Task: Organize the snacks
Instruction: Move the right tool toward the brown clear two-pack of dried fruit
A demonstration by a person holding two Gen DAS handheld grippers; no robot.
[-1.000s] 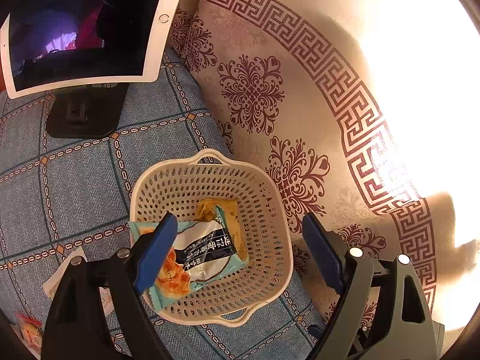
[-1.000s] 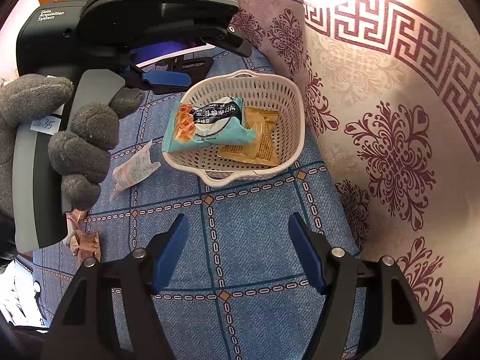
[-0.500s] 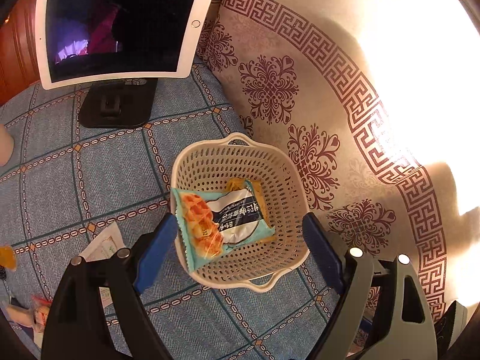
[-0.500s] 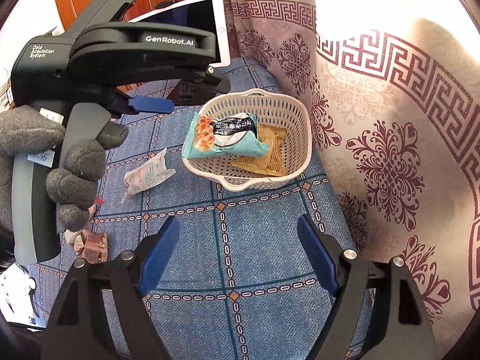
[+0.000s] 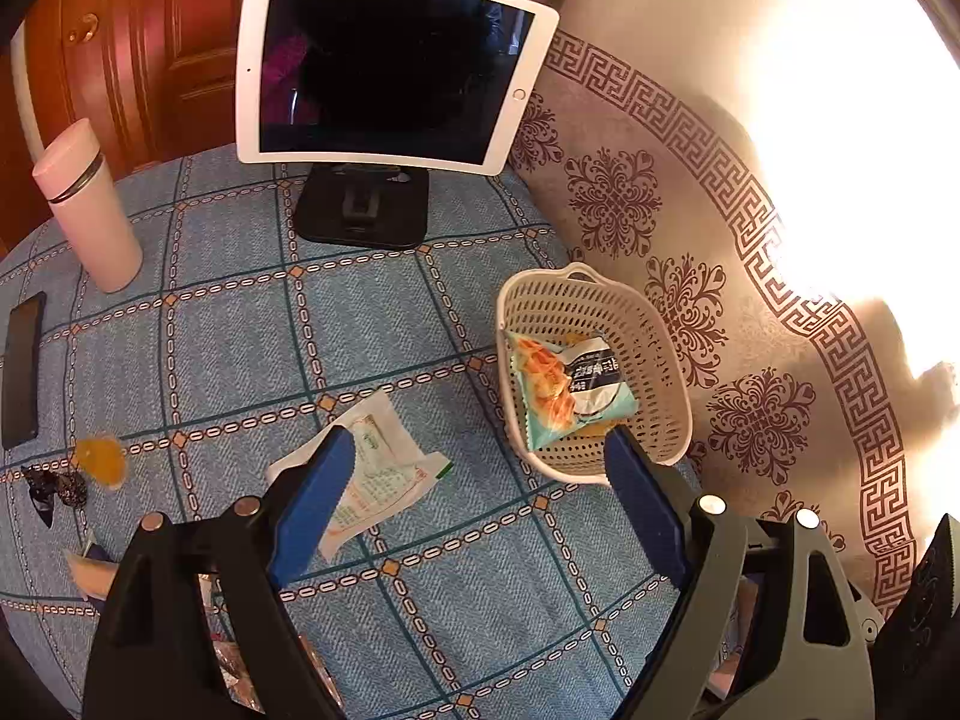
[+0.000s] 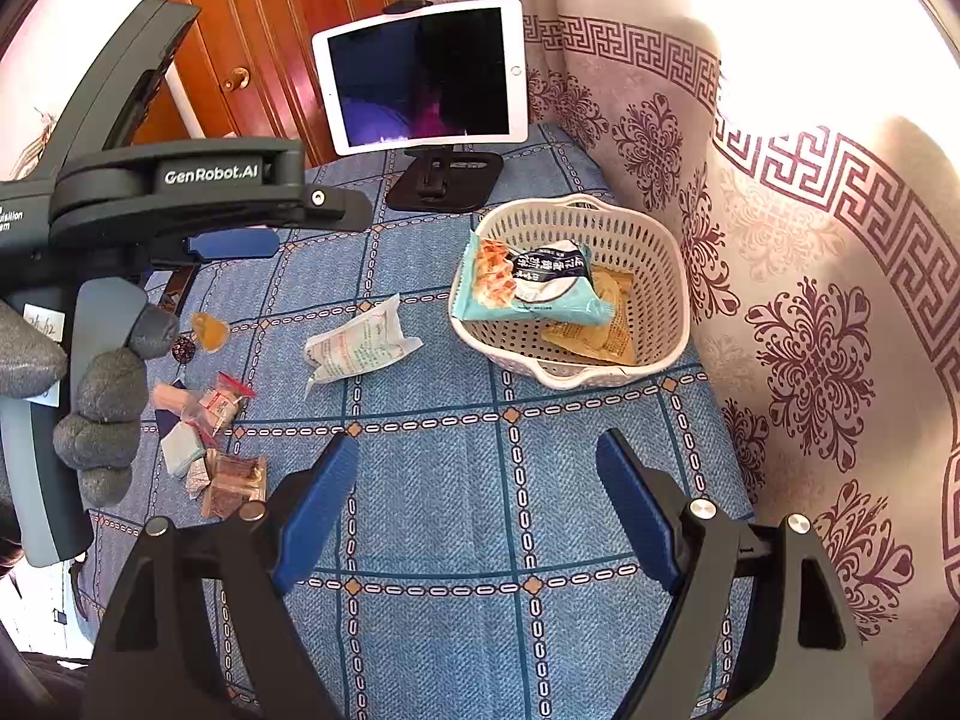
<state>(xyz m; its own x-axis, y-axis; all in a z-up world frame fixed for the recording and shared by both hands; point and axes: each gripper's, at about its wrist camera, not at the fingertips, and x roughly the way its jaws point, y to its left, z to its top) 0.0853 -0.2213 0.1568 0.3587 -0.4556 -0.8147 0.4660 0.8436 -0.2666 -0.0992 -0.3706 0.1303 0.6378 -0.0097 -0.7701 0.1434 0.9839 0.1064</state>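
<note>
Teal snack packet (image 5: 567, 387) now farther off.

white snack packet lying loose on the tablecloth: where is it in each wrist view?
Left wrist: white snack packet low centre, partly behind the left gripper's near finger.
Right wrist: white snack packet centre-left, on bare cloth, left of the basket.
Shared landmark: the white basket, to the packet's right in both.

"GenRobot.AI" stands in white letters on the black body of the left hand-held gripper (image 6: 231, 243), at about nine o'clock in the right wrist view. The teal snack packet (image 6: 528, 285) in the white perforated plastic basket (image 6: 660, 276) carries a dark panel of white characters, too small to read.
</note>
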